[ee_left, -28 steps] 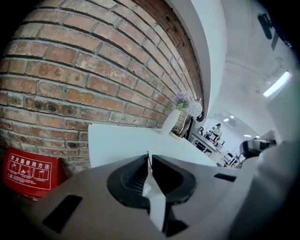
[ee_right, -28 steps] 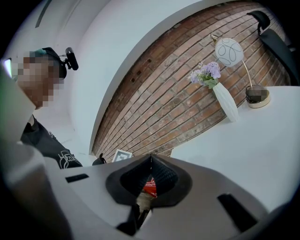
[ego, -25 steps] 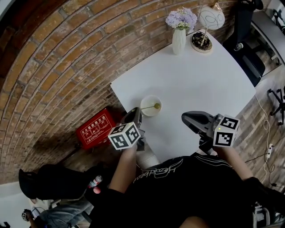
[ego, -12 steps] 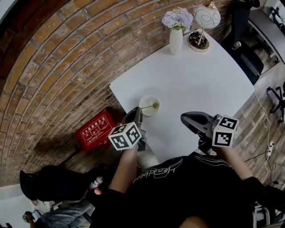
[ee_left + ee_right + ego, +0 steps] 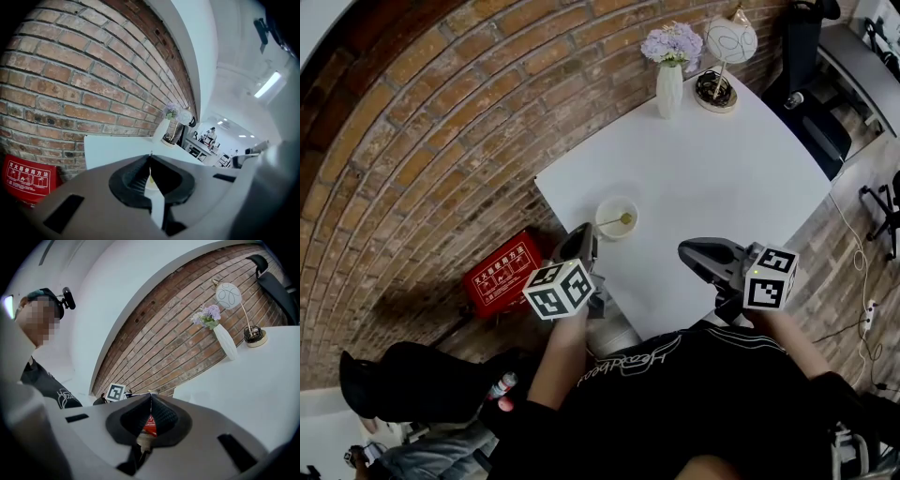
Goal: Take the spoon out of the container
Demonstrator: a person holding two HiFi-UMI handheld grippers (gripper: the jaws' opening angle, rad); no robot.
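A small white bowl (image 5: 616, 217) stands near the left edge of the white table (image 5: 703, 169), with a slim gold spoon (image 5: 620, 221) lying across it, its end resting inside. My left gripper (image 5: 583, 236) hovers just short of the bowl at the table's near-left edge, its jaws shut and holding nothing. In the left gripper view the closed tips (image 5: 150, 155) meet in front of the table top. My right gripper (image 5: 686, 251) floats over the table's near edge, also shut and empty, and its own view shows the tips (image 5: 150, 393) pressed together.
A white vase of lilac flowers (image 5: 669, 86) and a round globe lamp (image 5: 719, 47) on a dark base stand at the far corner. A red box (image 5: 504, 272) sits on the floor left of the table, by the brick wall. Black chair (image 5: 811, 103) at right.
Both grippers stay almost where they were. The bowl, vase and lamp drift slightly up and left in the head view as the head shifts.
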